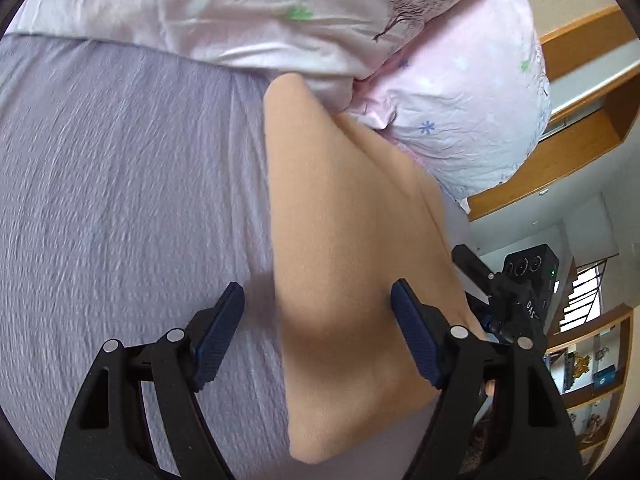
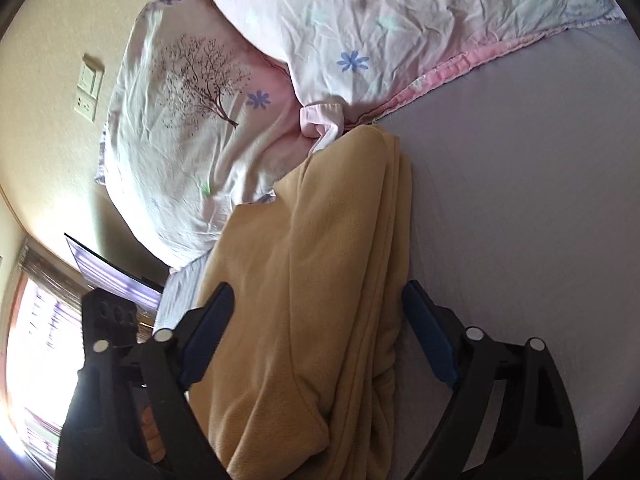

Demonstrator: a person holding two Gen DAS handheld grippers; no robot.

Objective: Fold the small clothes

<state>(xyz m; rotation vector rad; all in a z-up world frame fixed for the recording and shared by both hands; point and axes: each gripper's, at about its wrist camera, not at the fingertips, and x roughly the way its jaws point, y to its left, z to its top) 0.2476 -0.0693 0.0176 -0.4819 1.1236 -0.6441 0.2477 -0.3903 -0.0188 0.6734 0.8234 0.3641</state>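
A tan fleece garment [image 1: 344, 240] lies folded in a long strip on the lavender bed sheet [image 1: 120, 184]. My left gripper [image 1: 318, 304] is open, its blue pads on either side of the garment's near part, not closed on it. In the right wrist view the same garment [image 2: 304, 280] shows as yellowish, with stacked layered edges on its right side. My right gripper [image 2: 318, 304] is open too, straddling the garment. The other gripper [image 1: 516, 292] shows at the garment's right in the left wrist view, and at lower left in the right wrist view [image 2: 108, 320].
Pink floral pillows and a quilt [image 1: 280, 12] lie against the garment's far end, also in the right wrist view [image 2: 192, 120]. Wooden shelving [image 1: 580, 128] stands right of the bed. A wall with sockets [image 2: 88, 88] and a window [image 2: 36, 320] lie left.
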